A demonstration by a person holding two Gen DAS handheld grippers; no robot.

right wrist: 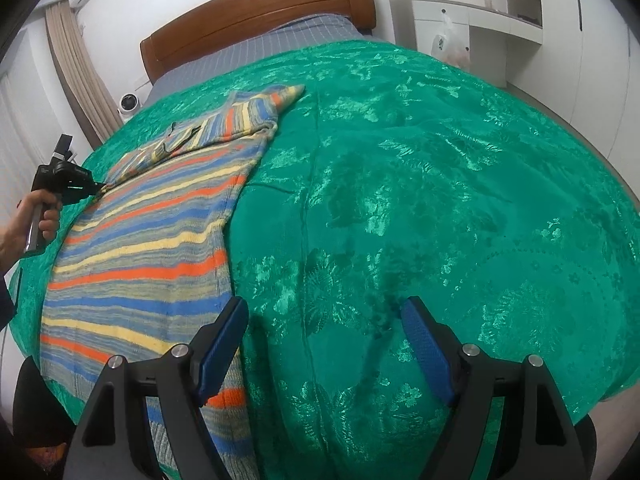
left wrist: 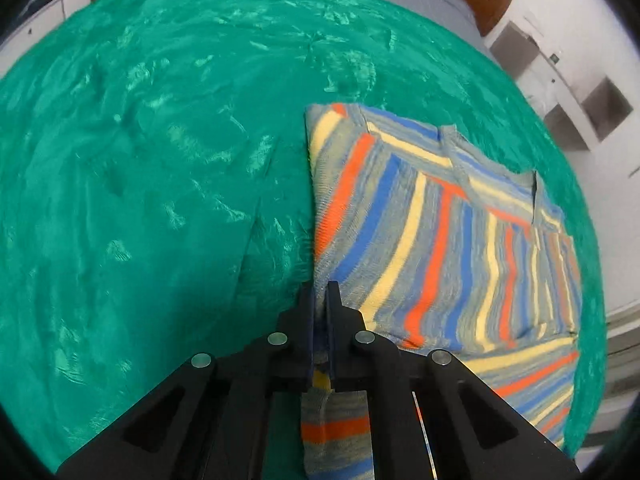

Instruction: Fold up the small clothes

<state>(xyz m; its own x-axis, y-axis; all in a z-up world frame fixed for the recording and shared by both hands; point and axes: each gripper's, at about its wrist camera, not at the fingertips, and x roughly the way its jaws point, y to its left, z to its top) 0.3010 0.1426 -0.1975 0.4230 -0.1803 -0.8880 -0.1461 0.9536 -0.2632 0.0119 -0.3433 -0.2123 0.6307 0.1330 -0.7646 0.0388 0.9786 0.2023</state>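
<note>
A striped knit sweater (left wrist: pixel 440 240) in blue, orange, yellow and grey lies on the green bedspread (left wrist: pixel 140 180). My left gripper (left wrist: pixel 321 292) is shut on the sweater's edge, with fabric hanging between the fingers toward the camera. In the right wrist view the sweater (right wrist: pixel 152 248) lies flat at the left, one sleeve folded across the top, and the left gripper (right wrist: pixel 96 189) pinches its far left edge. My right gripper (right wrist: pixel 324 312) is open and empty just above the bedspread (right wrist: pixel 440 200), its left finger (right wrist: pixel 224 340) over the sweater's near right edge.
A wooden headboard (right wrist: pixel 256 12) and grey sheet (right wrist: pixel 256 50) are at the far end of the bed. White cabinets (right wrist: pixel 480 20) stand at the right, a curtain (right wrist: pixel 76 64) and a small white camera (right wrist: pixel 129 102) at the left.
</note>
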